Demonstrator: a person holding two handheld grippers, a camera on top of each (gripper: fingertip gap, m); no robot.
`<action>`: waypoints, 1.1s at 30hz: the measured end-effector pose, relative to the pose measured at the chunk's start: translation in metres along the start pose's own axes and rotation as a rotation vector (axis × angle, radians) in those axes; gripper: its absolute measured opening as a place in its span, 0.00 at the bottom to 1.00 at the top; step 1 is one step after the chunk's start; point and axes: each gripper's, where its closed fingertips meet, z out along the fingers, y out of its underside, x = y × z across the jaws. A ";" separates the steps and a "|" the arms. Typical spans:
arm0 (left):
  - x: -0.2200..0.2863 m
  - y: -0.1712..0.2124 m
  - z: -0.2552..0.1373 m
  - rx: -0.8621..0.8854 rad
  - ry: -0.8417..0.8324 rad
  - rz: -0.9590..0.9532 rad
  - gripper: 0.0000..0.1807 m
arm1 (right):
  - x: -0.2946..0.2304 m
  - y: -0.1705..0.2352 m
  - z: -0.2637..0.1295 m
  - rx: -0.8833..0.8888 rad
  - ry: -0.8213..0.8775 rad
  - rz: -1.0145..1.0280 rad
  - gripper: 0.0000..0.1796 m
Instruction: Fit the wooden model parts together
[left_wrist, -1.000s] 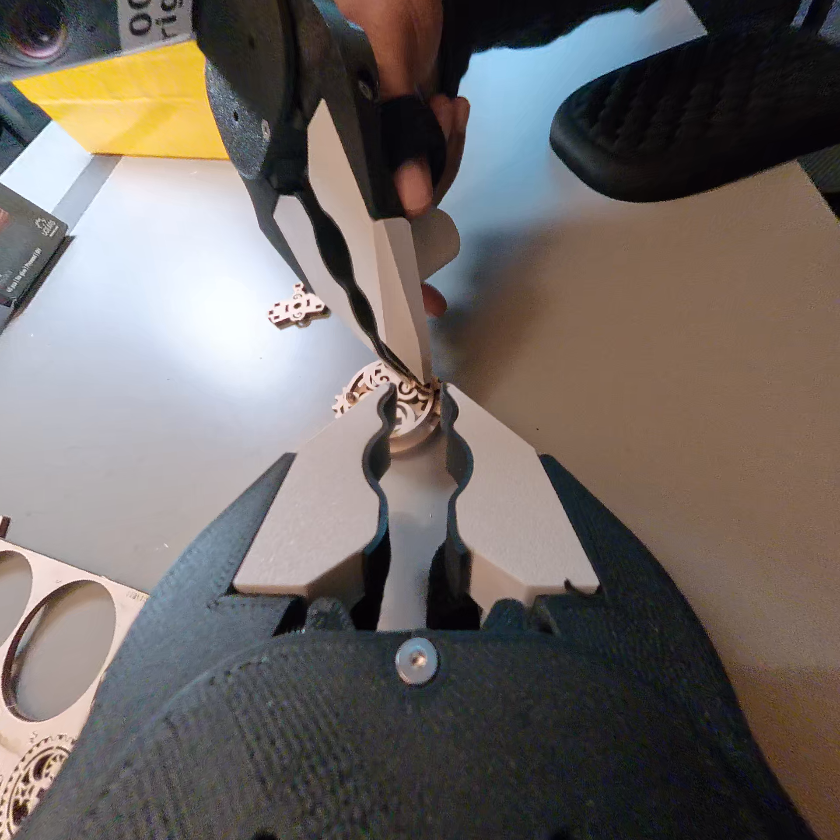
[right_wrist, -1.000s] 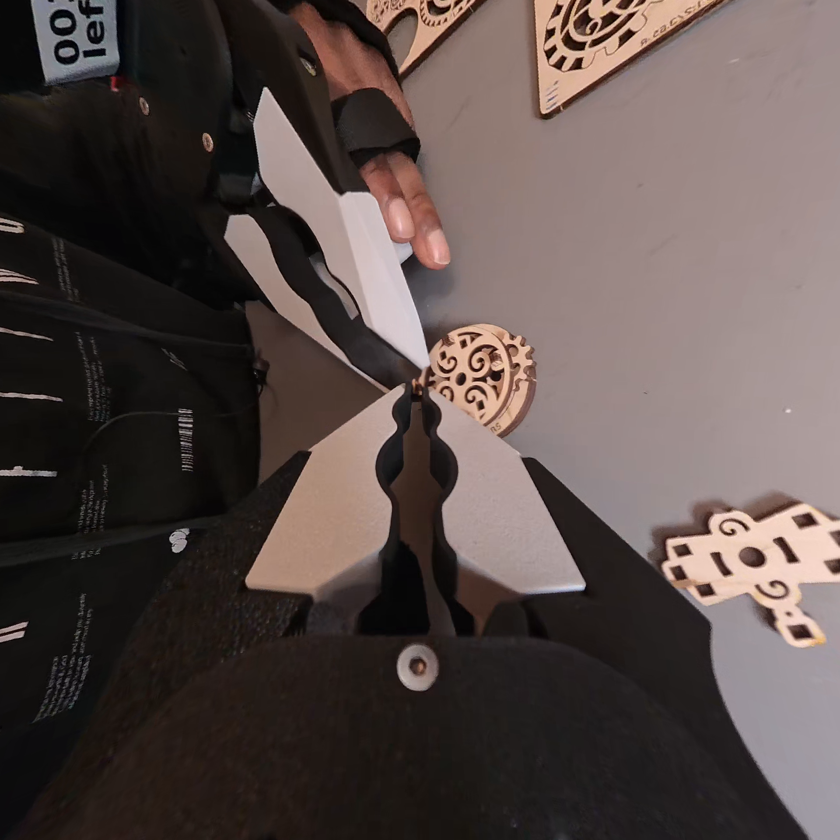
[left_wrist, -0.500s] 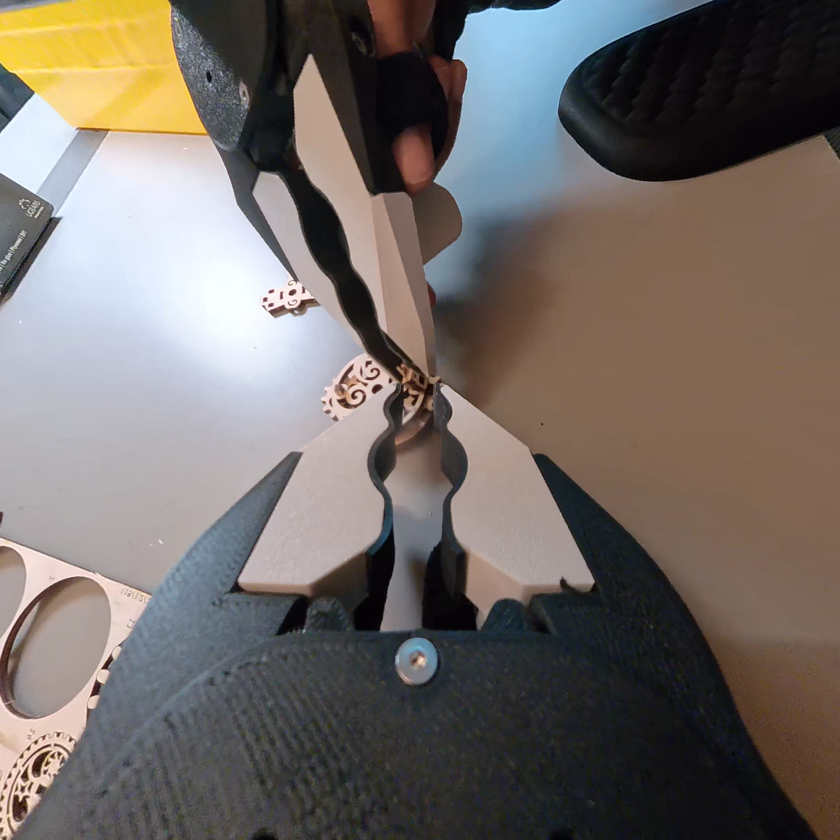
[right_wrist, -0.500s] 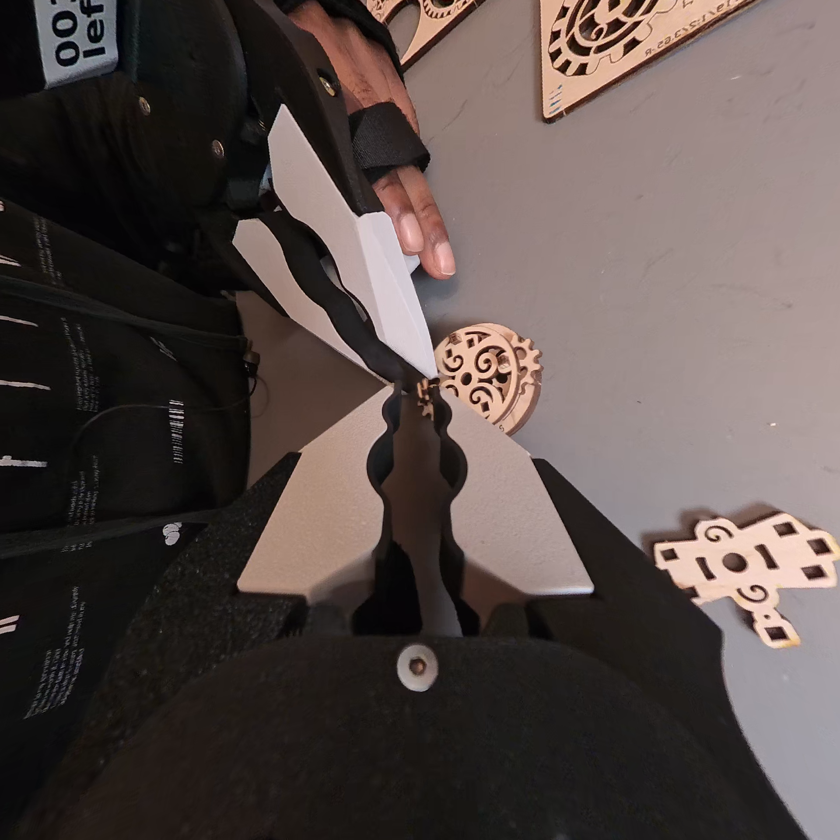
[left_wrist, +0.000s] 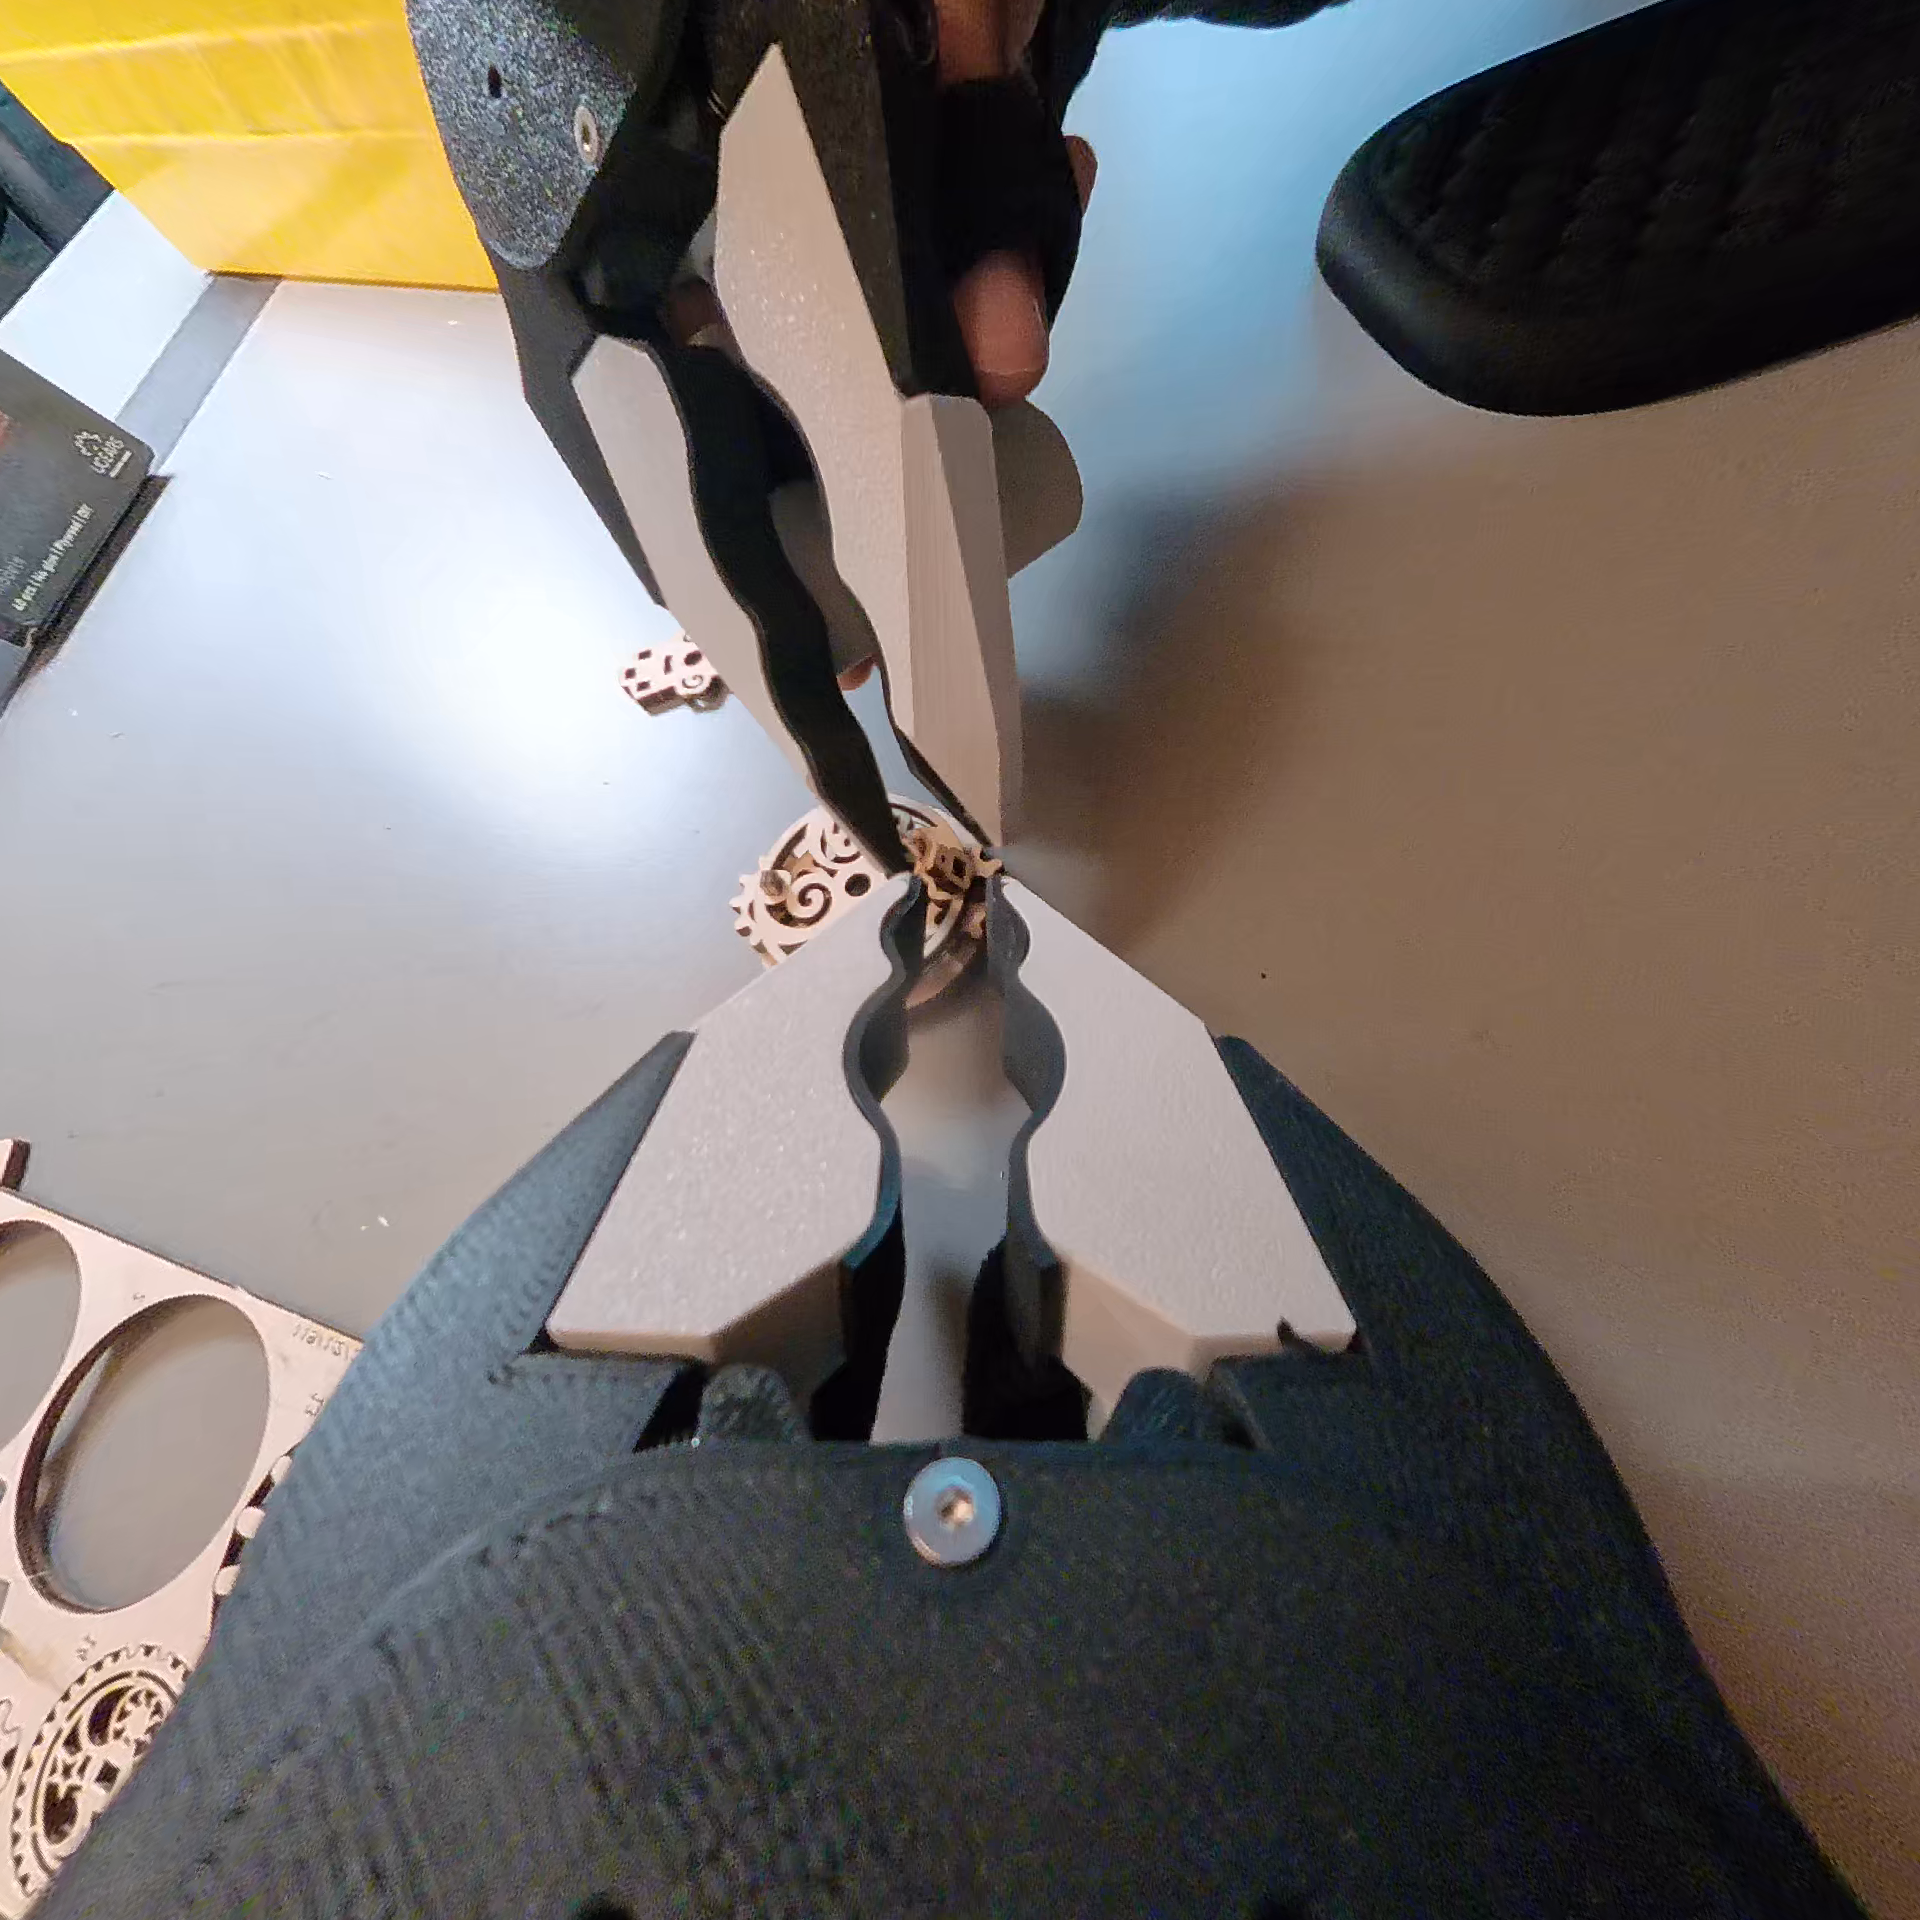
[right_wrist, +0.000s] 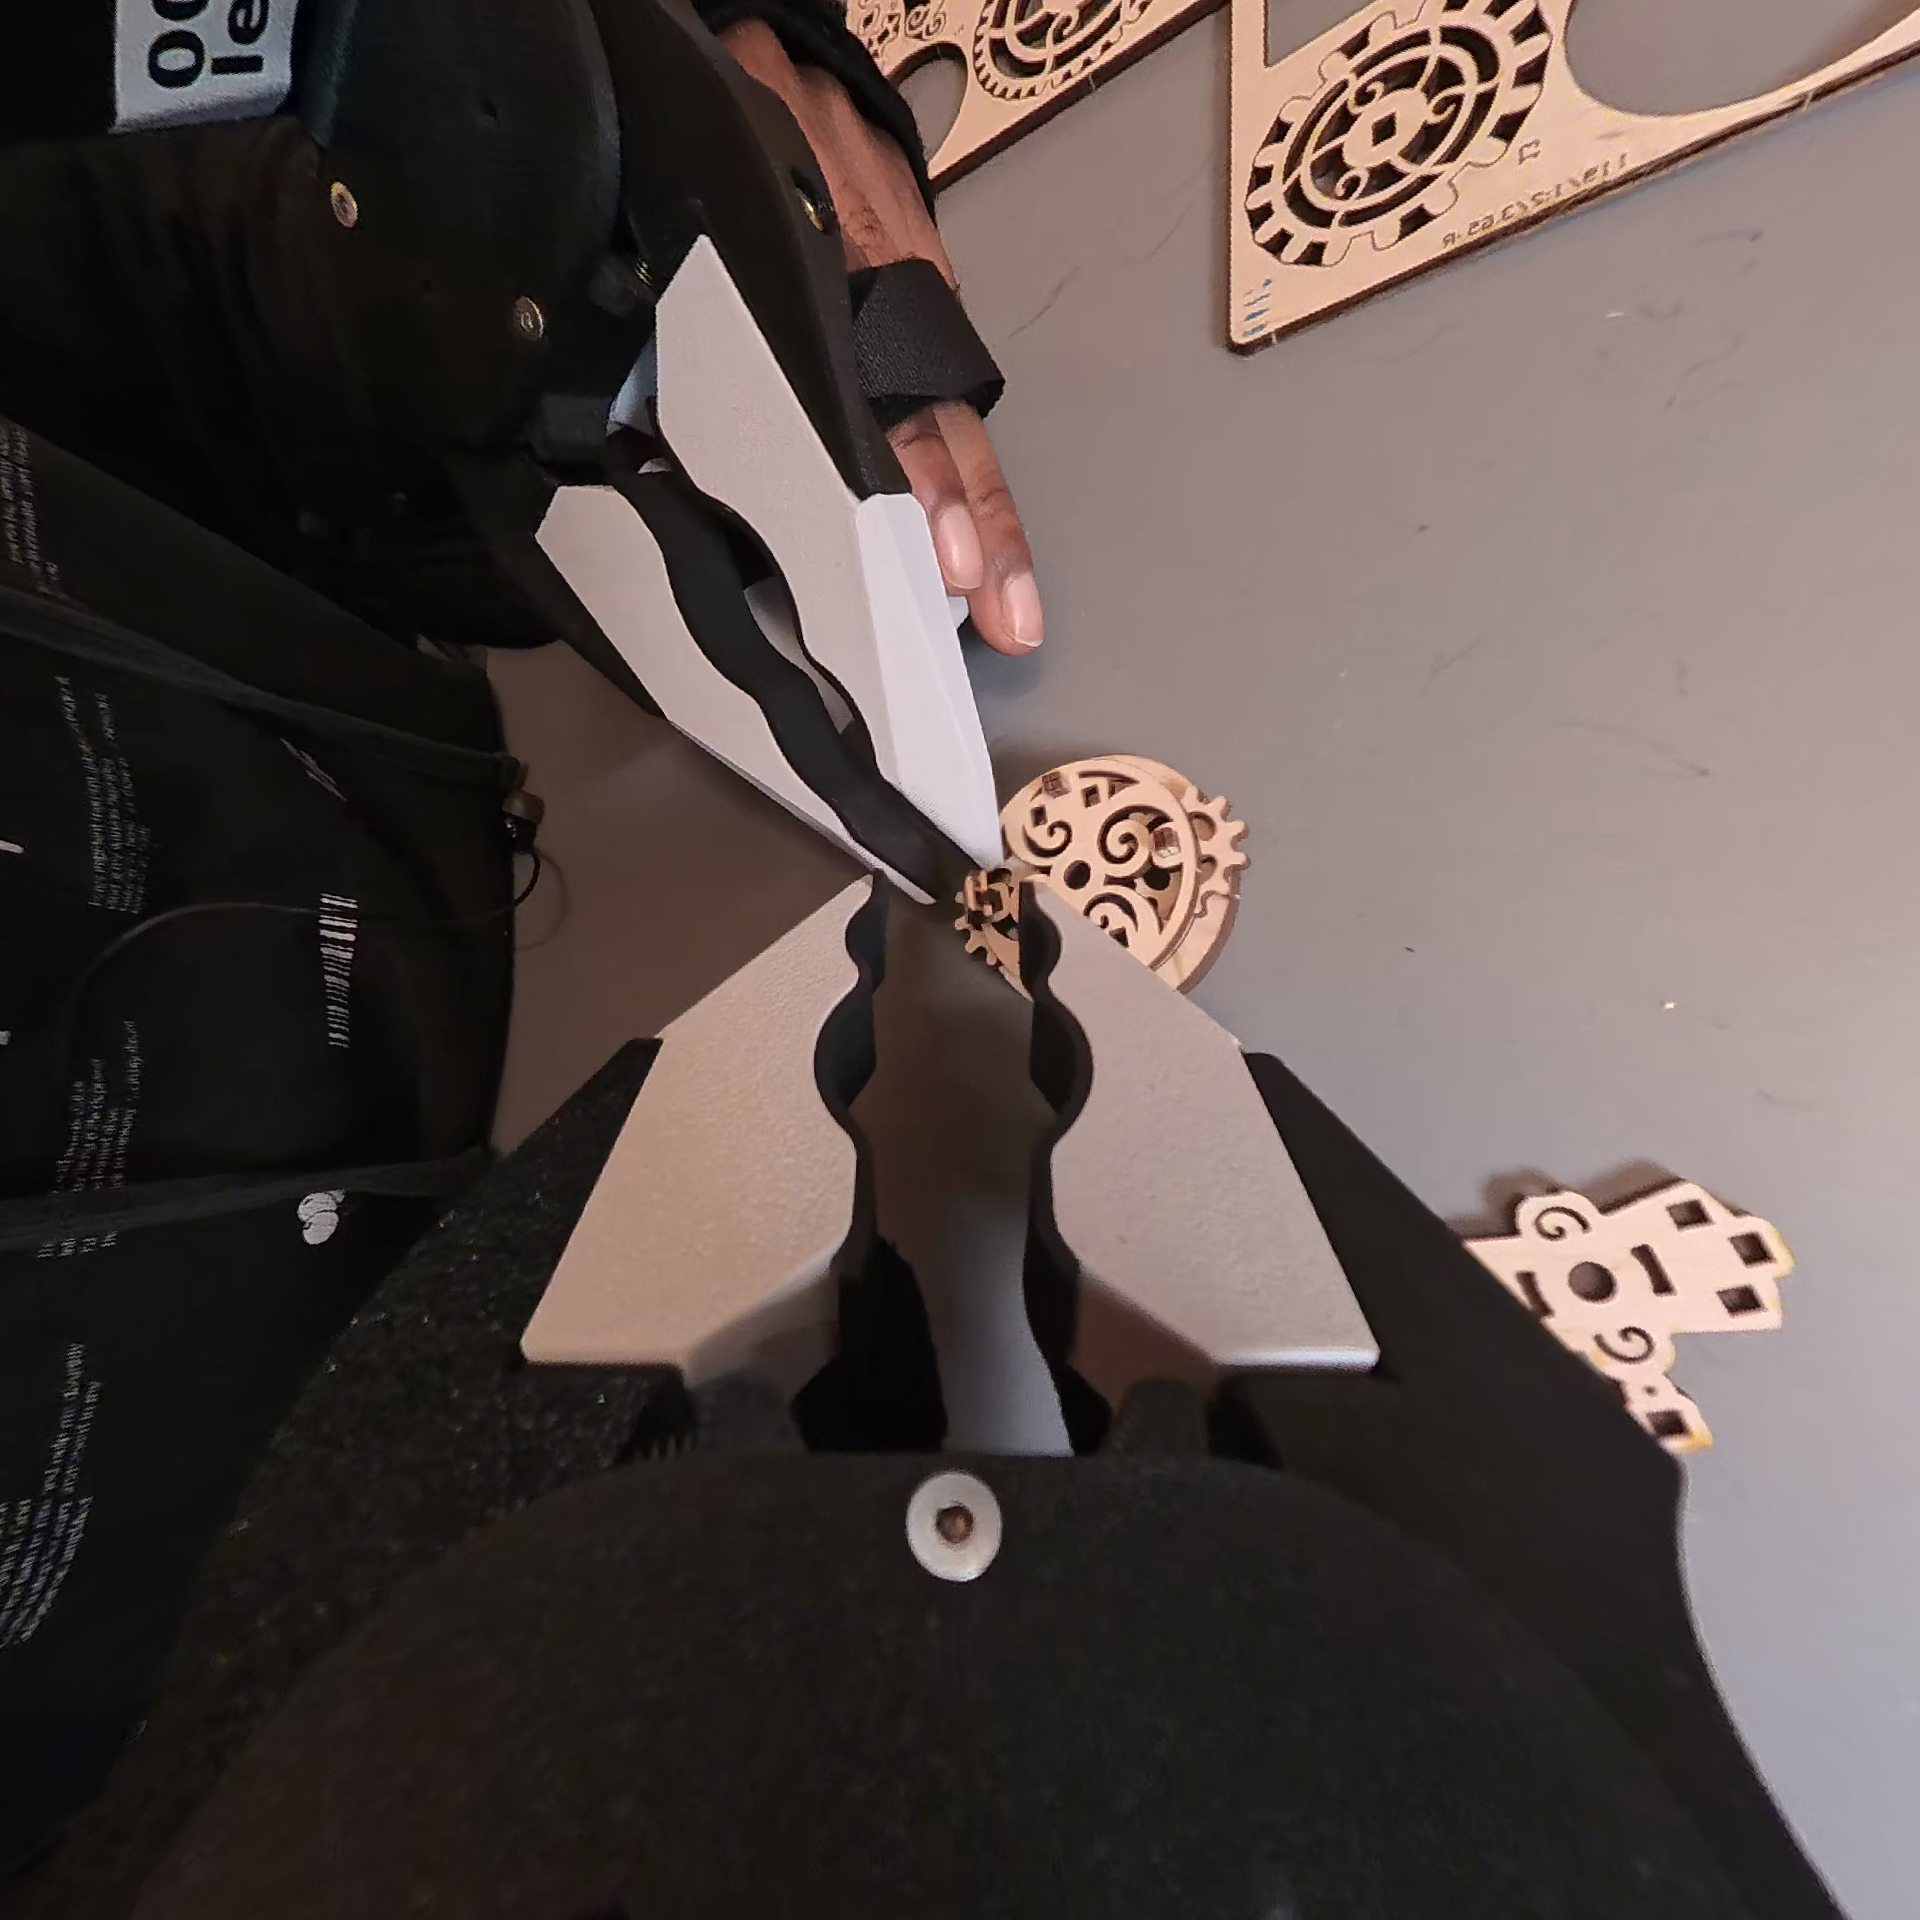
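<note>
Closest to the left wrist camera, the left gripper (left_wrist: 948, 896) had its jaws drawn narrow on a small gear (left_wrist: 943, 864), which sat pinched between their tips just above the table (left_wrist: 364, 831). The right gripper (left_wrist: 940, 836) came down from beyond, its tips meeting the same piece. Just behind and to the left of the tips lay the larger gear disc (left_wrist: 795, 899), flat on the table, which was probably the small gear's mate. The step in hand looked like a handover or a regrip. To do it well, the left jaws should hold firm before the right ones came away, and the tiny piece should be kept level so that its teeth did not twist out of the pads. It should then be lowered squarely onto the disc instead of being dragged. The right wrist view showed what the left could not. The right gripper's own jaws stood slightly apart, with a gap wider than the small gear, which touched only one finger, so the left gripper appeared to carry it. That view also showed a cross-shaped piece (right_wrist: 1631, 1288) lying well apart from the disc, and farther off the cut sheets (right_wrist: 1455, 156). Only the left view showed the yellow box (left_wrist: 260, 135) at the far edge.
</note>
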 end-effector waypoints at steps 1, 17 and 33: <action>0.000 0.000 0.000 0.001 -0.001 -0.002 0.05 | 0.000 -0.001 -0.001 0.007 0.003 -0.009 0.13; -0.021 0.009 0.001 -0.025 0.019 -0.112 0.40 | -0.007 0.001 0.000 0.100 0.340 -0.563 0.04; -0.017 0.018 0.011 -0.111 0.068 -0.091 0.29 | -0.002 0.000 0.002 0.065 0.395 -0.589 0.03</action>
